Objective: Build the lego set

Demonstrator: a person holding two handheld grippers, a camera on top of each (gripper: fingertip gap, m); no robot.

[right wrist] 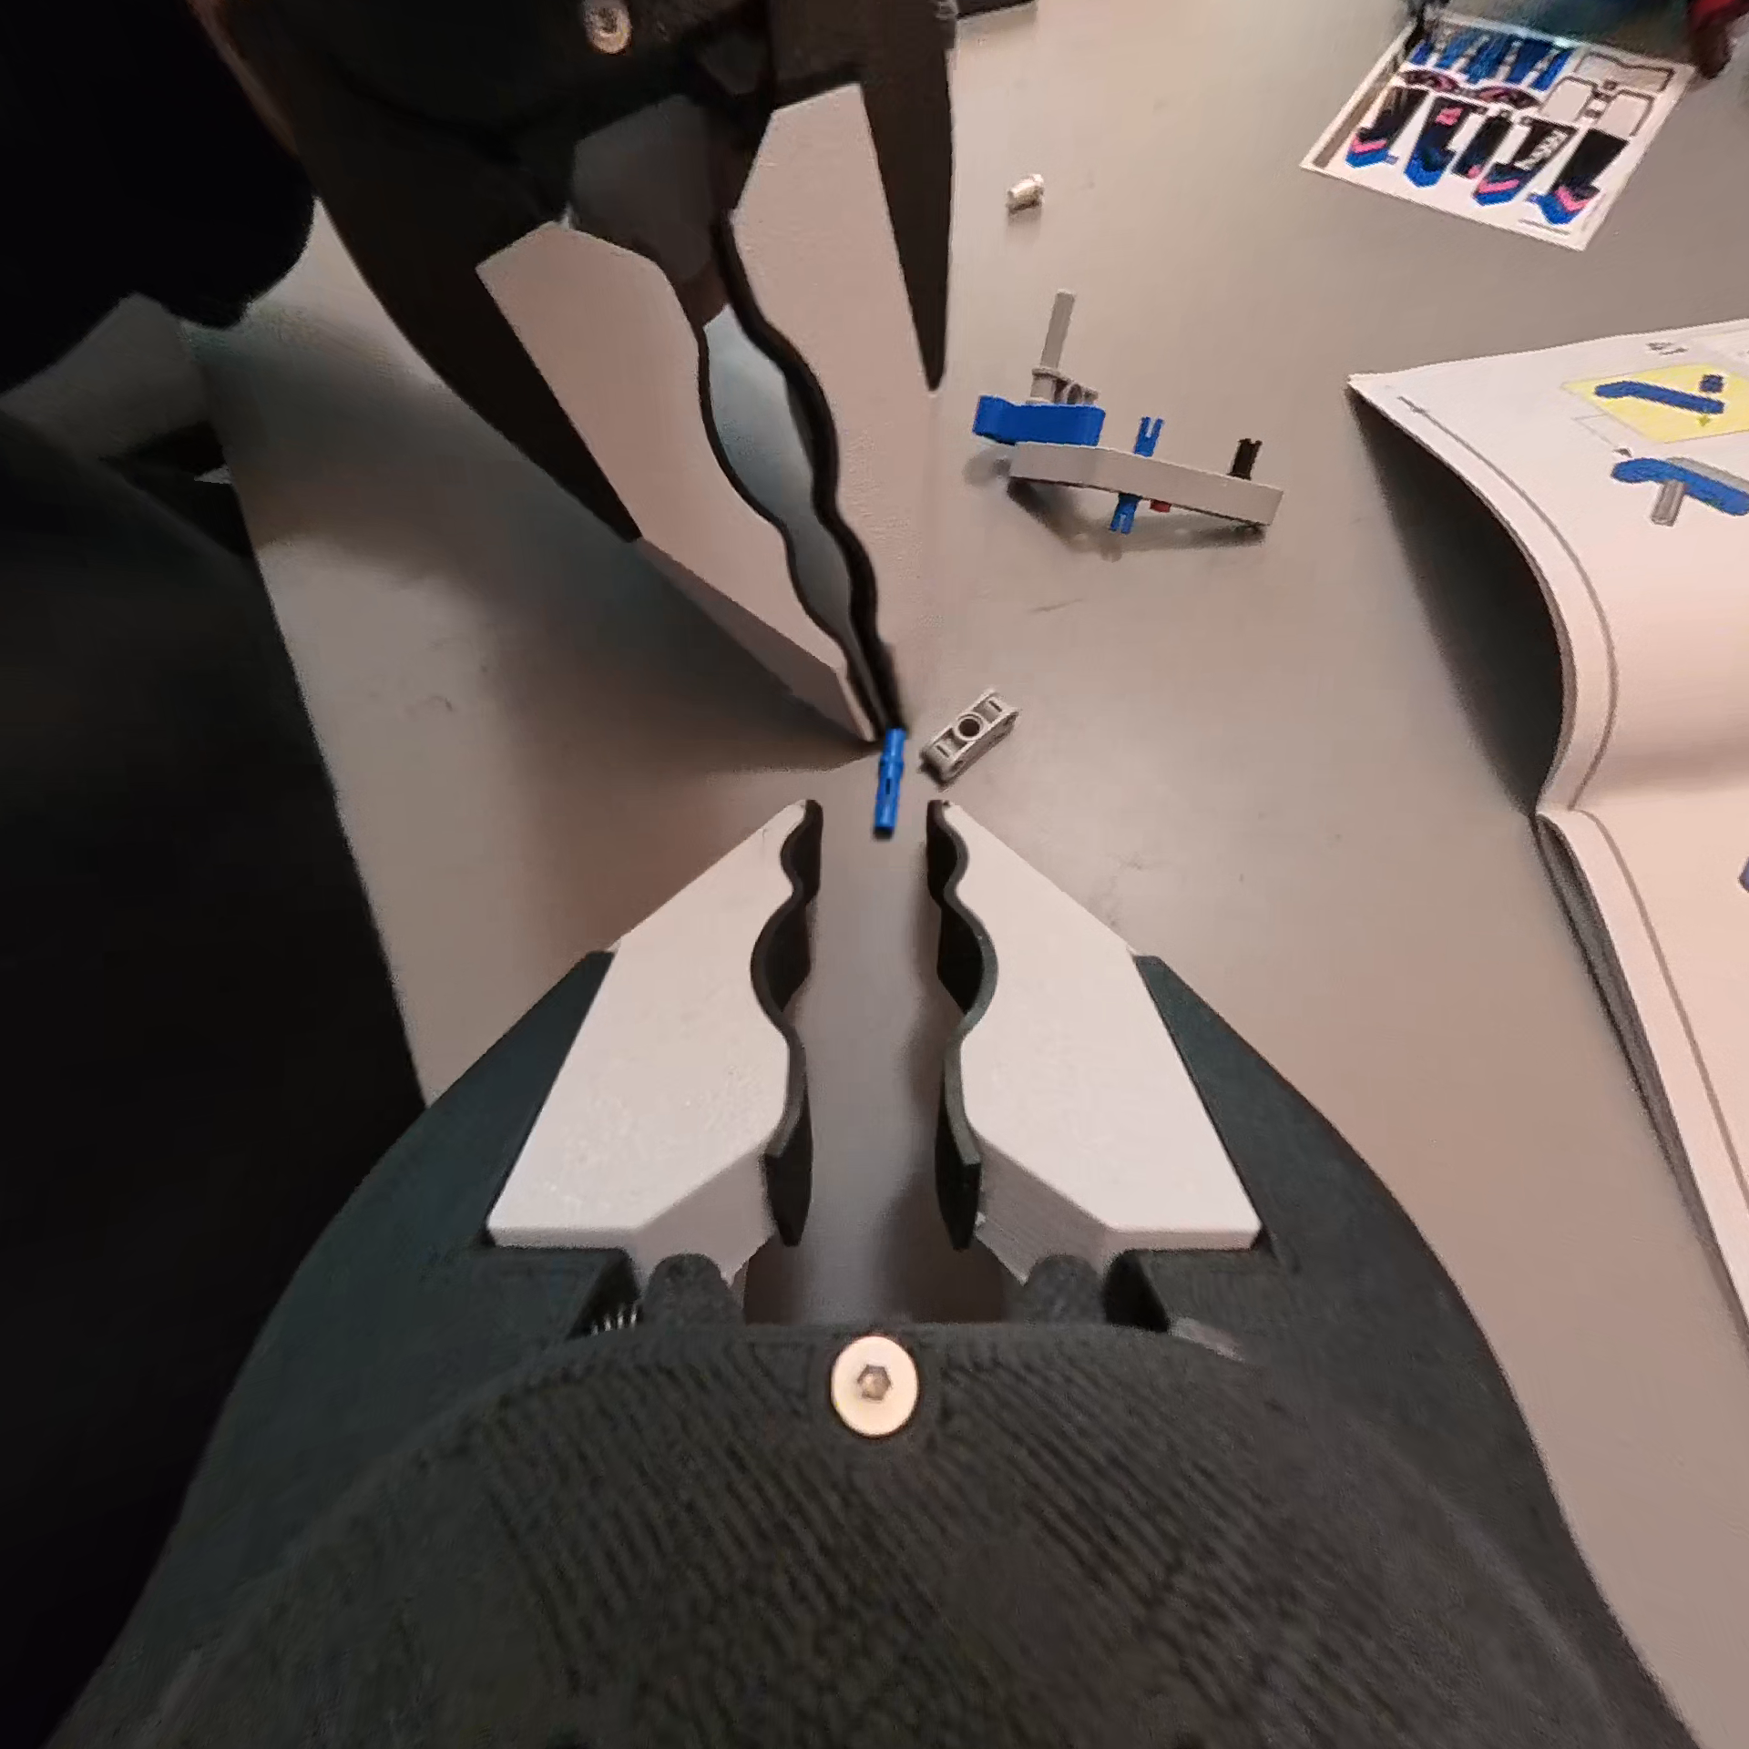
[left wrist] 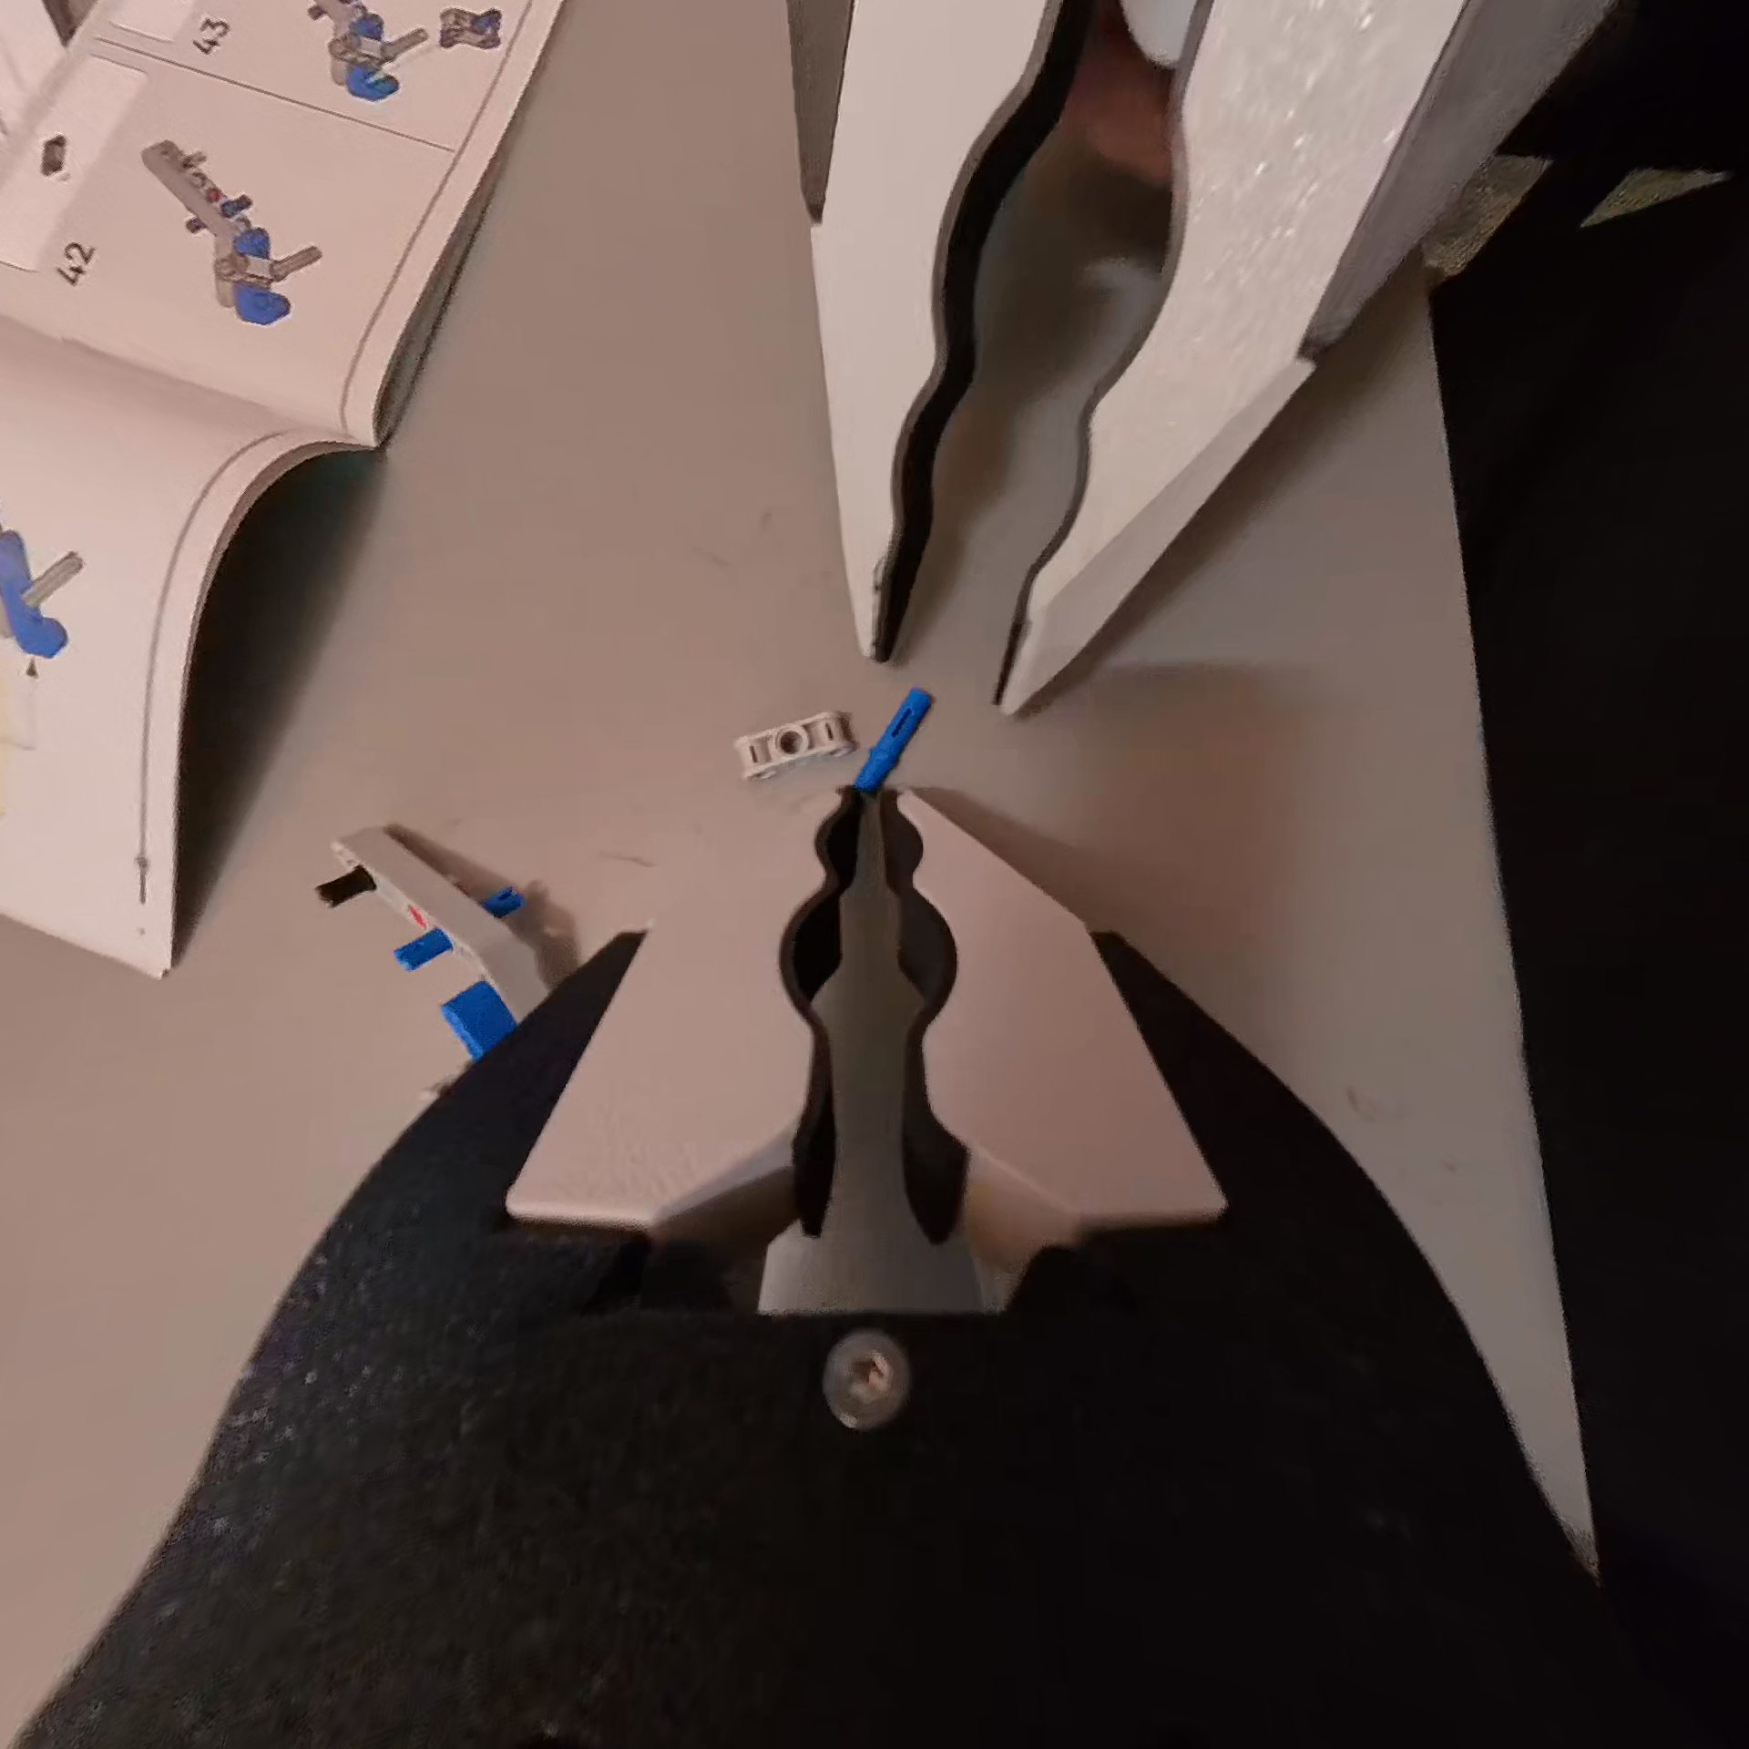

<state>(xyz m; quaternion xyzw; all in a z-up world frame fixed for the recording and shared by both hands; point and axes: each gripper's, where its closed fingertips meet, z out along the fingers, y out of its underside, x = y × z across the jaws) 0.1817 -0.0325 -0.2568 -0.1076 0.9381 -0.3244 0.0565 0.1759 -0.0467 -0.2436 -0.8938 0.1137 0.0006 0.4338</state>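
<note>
- The left hand-held gripper (left wrist: 869,793) is pinched nearly closed on one end of the small blue plastic peg (left wrist: 892,741), its tip low at the grey table (left wrist: 615,568).
- The peg's long axis points straight out from those tips toward the right hand-held gripper (right wrist: 871,804), which waits partly open and empty, just short of the free end.
- The small light-grey connector block with holes (right wrist: 970,736) lies flat just beside the peg, so the left is nearer.
- The right wrist view alone shows the grey-and-blue partial assembly (right wrist: 1136,464) whole, plus the colourful sticker sheet (right wrist: 1495,123); the left wrist view shows more pages of the open instruction booklet (left wrist: 237,284).
</note>
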